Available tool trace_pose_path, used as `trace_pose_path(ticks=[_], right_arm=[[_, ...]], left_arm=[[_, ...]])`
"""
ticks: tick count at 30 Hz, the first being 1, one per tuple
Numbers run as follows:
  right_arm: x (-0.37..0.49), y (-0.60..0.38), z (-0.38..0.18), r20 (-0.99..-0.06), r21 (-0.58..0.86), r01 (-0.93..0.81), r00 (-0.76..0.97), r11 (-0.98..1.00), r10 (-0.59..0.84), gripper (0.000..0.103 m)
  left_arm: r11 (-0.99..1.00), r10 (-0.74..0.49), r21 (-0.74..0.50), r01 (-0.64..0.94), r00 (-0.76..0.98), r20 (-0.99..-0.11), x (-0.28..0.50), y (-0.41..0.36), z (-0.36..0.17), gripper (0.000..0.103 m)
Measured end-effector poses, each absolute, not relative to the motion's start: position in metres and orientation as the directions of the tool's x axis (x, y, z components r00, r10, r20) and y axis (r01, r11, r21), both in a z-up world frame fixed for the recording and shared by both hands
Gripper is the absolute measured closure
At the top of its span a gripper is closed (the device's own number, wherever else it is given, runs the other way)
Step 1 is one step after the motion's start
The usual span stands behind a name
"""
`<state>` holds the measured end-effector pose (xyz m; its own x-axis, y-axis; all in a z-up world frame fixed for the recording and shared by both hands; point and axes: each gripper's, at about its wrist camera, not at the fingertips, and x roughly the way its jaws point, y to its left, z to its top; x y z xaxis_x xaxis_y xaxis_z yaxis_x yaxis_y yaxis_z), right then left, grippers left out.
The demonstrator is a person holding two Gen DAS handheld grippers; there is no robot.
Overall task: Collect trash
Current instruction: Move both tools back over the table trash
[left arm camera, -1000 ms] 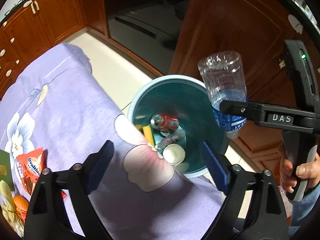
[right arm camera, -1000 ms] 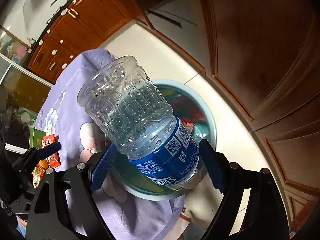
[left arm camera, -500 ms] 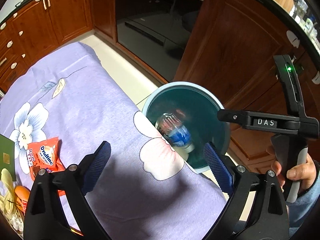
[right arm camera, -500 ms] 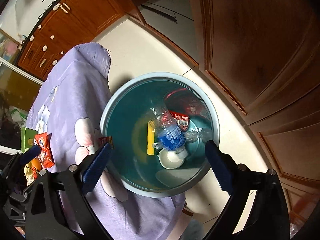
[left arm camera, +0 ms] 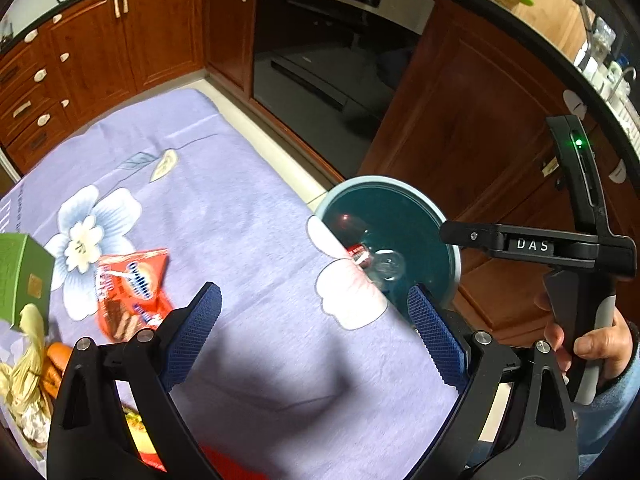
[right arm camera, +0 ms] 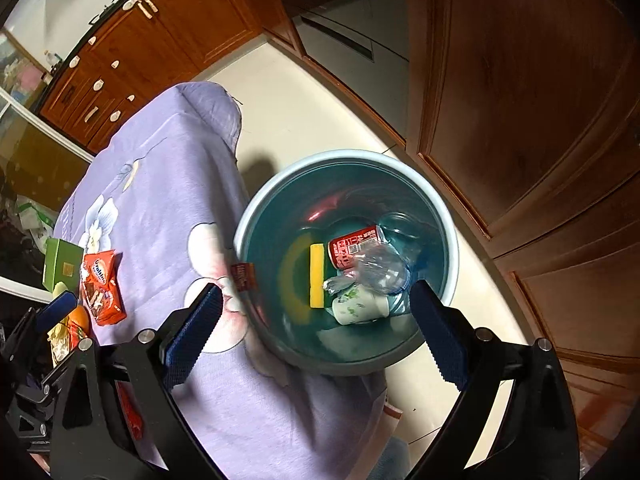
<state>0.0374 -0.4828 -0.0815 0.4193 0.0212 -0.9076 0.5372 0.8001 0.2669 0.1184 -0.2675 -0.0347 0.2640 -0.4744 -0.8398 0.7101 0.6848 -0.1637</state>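
A: Right gripper (right arm camera: 314,320) state?
B: Jaws have just been opening and now stand wide, nothing between the ribbed blue pads (right arm camera: 192,332). It hangs above the bin (right arm camera: 448,232), a round teal plastic tub with a pale rim, on the floor by the table edge.
A: Bottle?
B: Clear ribbed plastic bottle (right arm camera: 378,268) lies inside the bin, against a red can (right arm camera: 352,246), a yellow sponge (right arm camera: 317,274) and a white printed cup (right arm camera: 358,308).
A: Left gripper (left arm camera: 314,332)?
B: Spread wide, empty, over the lilac floral cloth (left arm camera: 224,184).
A: What's on the cloth?
B: Crinkled orange snack wrapper (left arm camera: 132,288), green carton (left arm camera: 24,280) beside it.
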Motion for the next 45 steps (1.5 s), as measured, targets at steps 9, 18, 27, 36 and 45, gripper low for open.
trace_pose_path(ticks=[9, 18, 27, 36, 45], right_arm=[[0.055, -0.431, -0.060, -0.901, 0.245, 0.465, 0.432, 0.851, 0.023, 0.013], [0.089, -0.365, -0.052, -0.906, 0.229, 0.363, 0.419, 0.903, 0.061, 0.013], [0.115, -0.301, -0.052, -0.914, 0.213, 0.261, 0.395, 0.942, 0.097, 0.013], [0.122, -0.229, -0.075, -0.937, 0.210, 0.114, 0.306, 0.971, 0.167, 0.013], [0.123, -0.237, -0.071, -0.932, 0.214, 0.146, 0.327, 0.966, 0.157, 0.013]], left_arm=[[0.744, -0.479, -0.183, 0.643, 0.322, -0.816, 0.124, -0.199, -0.023, 0.008], [0.836, -0.418, -0.169, 0.522, 0.408, -0.812, 0.140, -0.109, -0.019, 0.008], [0.915, -0.318, -0.135, 0.379, 0.476, -0.820, 0.154, -0.012, -0.025, 0.008], [0.946, -0.291, -0.183, 0.266, 0.455, -0.842, 0.141, 0.052, -0.049, 0.008], [0.911, -0.368, -0.255, 0.325, 0.356, -0.859, 0.114, 0.020, -0.072, 0.008]])
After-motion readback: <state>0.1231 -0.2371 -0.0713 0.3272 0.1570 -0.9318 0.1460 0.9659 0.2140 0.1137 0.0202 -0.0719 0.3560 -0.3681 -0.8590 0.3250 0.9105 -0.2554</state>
